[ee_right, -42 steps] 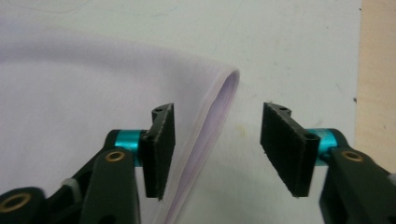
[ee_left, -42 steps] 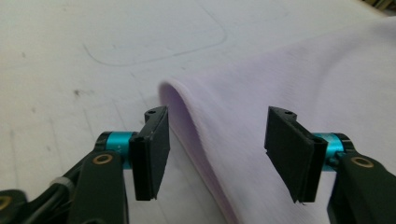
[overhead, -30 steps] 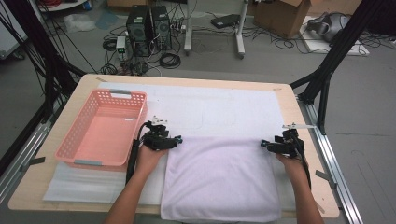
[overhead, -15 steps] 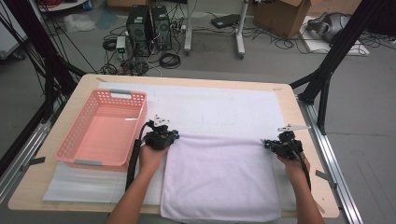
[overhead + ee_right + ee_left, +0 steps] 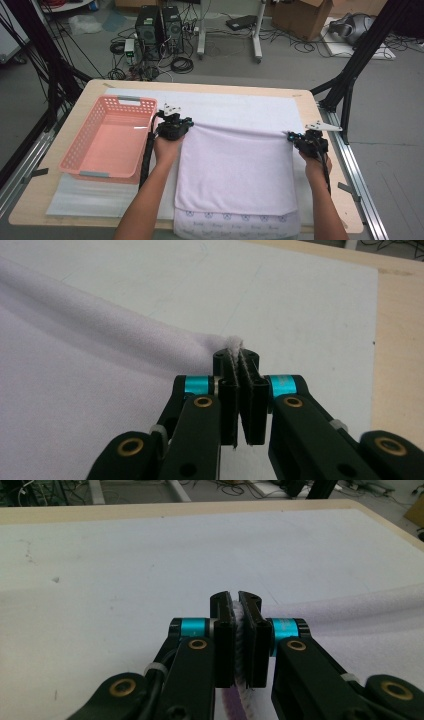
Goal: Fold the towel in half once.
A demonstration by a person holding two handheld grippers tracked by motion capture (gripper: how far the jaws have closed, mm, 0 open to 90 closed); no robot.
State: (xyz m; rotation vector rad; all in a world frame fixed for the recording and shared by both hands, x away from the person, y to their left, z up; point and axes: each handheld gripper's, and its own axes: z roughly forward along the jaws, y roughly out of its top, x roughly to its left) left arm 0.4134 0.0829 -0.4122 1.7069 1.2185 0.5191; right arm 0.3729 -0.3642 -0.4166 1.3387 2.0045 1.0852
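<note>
A pale lilac towel (image 5: 235, 170) lies spread on the table, its far edge stretched between both hands. My left gripper (image 5: 186, 124) is shut on the towel's far left corner; in the left gripper view the towel (image 5: 241, 645) is pinched between the jaws of the left gripper (image 5: 237, 600), which have just closed. My right gripper (image 5: 291, 137) is shut on the far right corner; the right gripper view shows a tuft of towel (image 5: 100, 370) poking out above the tips of the right gripper (image 5: 236, 356), whose jaws also just closed.
A pink plastic basket (image 5: 111, 139) stands left of the towel, close to my left hand. A white sheet (image 5: 240, 107) covers the wooden table (image 5: 320, 115). A printed cloth edge (image 5: 235, 225) peeks out at the near edge. Black frame legs stand at right.
Both grippers have shut on the towel's far corners. The left hand has moved forward and up with its corner, pulling the far edge straight. The right hand has stayed nearly still.
</note>
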